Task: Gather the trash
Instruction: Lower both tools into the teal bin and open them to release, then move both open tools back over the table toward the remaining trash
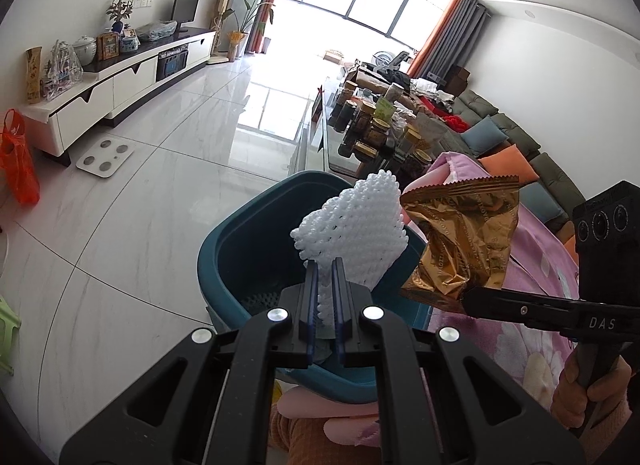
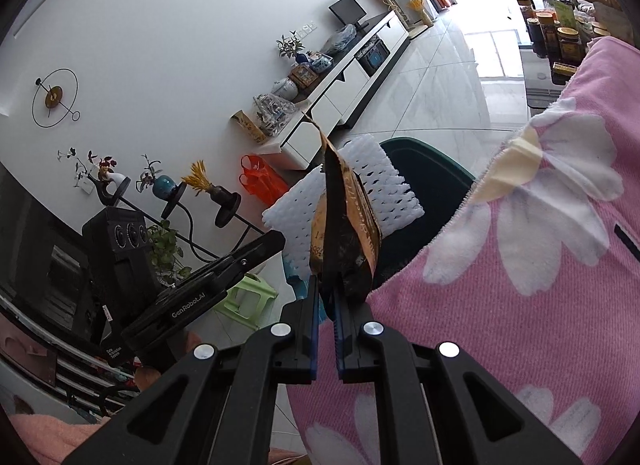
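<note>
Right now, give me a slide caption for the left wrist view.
Left claw grips white foam netting over a teal plastic bin; right claw holds a crumpled gold foil wrapper alongside.

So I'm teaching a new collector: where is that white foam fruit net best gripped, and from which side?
By its narrow lower end, from below, as the left hand-held gripper pinches it now. The white foam fruit net is flat and soft, so its wider top stands free above the teal plastic bin.
</note>
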`<state>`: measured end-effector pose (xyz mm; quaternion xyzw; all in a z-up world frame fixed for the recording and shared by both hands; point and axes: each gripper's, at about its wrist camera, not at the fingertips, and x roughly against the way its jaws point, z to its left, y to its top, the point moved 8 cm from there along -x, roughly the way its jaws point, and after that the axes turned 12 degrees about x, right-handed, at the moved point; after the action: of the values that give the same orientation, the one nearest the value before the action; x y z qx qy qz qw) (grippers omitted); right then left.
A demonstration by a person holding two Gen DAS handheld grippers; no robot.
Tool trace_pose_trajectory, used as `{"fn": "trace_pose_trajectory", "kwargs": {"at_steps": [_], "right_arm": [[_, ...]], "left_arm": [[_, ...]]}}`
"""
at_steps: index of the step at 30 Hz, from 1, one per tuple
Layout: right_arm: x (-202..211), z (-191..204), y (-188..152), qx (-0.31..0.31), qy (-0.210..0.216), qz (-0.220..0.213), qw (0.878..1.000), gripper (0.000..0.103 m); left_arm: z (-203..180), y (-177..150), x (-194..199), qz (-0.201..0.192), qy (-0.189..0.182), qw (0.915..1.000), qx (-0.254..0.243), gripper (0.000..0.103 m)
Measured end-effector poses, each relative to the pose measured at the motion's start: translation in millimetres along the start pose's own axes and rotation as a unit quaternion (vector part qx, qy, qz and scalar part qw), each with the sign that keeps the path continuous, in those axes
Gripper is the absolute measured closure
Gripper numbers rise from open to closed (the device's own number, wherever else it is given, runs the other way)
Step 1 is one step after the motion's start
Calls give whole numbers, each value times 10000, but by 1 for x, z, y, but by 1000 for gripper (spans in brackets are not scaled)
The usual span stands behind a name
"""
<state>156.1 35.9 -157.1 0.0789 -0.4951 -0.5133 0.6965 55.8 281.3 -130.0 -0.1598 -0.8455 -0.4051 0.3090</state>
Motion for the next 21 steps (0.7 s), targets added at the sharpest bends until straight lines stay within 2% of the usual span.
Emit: {"fn": "trace_pose_trajectory", "kwargs": {"at_steps": [6,9,12,15,21], "right_arm": [[-14,-5,6,-98,-52,133,9998,94],[-18,-5,8,-149,-83,142,9998,91],[-16,-6,8,-141,-95,111,9998,87],[-15,-6,7,-174,-122,73,9997,85],[-5,-11,8,-253,-163,-89,9995,74]], "left_arm": [[-1,4,-17,51,57,10000,32,94],[2,5,-27,107,77,9999,41,86],[2,5,-36,158,78,9998,32,84],[1,6,-40,123,71,9999,12,77],[-8,2,-34,-12,4,9999,-109,74]]}}
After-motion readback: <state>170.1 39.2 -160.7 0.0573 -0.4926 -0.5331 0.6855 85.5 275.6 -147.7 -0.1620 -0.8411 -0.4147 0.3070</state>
